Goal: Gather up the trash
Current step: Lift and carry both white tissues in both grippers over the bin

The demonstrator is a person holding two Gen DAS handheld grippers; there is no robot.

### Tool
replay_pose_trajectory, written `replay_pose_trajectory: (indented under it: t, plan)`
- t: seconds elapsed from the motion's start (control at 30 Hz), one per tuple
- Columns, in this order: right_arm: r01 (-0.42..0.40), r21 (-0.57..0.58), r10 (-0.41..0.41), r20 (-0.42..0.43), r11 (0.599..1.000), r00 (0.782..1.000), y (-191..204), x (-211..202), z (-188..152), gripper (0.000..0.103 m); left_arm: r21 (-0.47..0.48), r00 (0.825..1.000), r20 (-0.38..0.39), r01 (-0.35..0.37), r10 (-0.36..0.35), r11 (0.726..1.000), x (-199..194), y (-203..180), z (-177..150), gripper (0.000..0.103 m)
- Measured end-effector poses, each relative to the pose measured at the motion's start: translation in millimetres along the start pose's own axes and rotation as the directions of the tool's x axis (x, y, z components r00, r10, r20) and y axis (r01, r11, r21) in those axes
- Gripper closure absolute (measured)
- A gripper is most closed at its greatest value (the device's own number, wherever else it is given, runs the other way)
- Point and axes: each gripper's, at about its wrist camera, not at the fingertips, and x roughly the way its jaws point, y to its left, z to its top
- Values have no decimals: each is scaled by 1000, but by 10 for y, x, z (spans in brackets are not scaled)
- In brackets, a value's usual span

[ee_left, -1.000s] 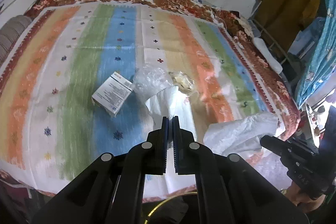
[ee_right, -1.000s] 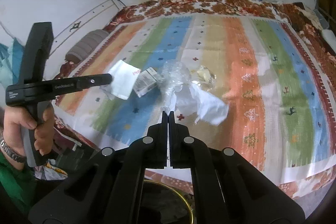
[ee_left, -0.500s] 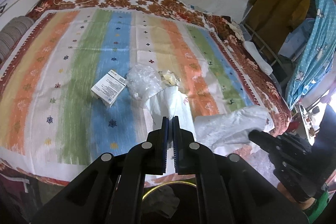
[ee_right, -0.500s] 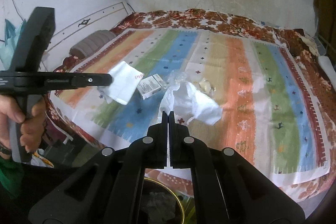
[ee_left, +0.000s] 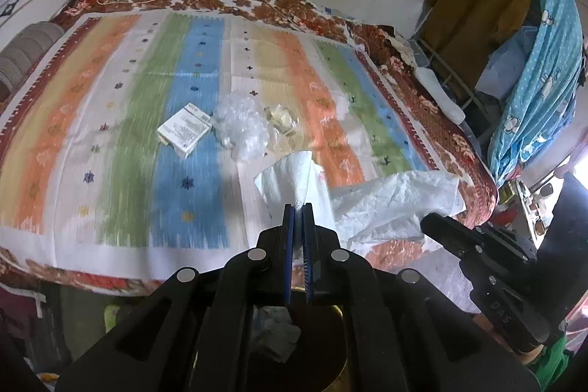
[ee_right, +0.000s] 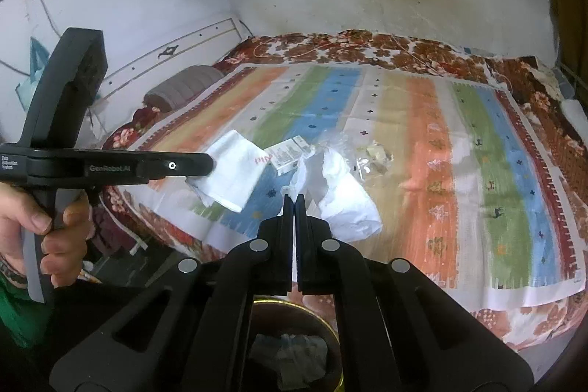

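my left gripper [ee_left: 298, 205]: clamped on white tissue [ee_left: 290, 179] | my right gripper [ee_right: 294, 197]: clamped on crumpled white paper [ee_right: 345, 197] | box [ee_left: 185, 130], clear plastic [ee_left: 240, 127]: far, on striped bedspread [ee_left: 121, 120]

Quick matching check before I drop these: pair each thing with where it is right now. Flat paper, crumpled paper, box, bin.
Things:
1. flat paper
2. crumpled paper
3. box
4. bin

Places:
A. below both grippers, with trash inside
B. pinched in the right gripper
C. lying on the bed, not held
D. pinched in the left gripper

Pairs: 1-D, 2-B, 3-C, 4-A
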Motion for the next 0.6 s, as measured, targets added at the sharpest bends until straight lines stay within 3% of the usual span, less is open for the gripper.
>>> replay_pose_trajectory:
  t: [0.23,0.6]
  plan:
    - [10,-29,-9,16,1000,1000,124,-144,-214,103,-35,999,-22,30,-31,999,-77,4,-198,99]
    - [24,4,-24,-85,1000,996,122,-114,-623,103,-63,997,-74,33,-38,997,-38,-54,-543,99]
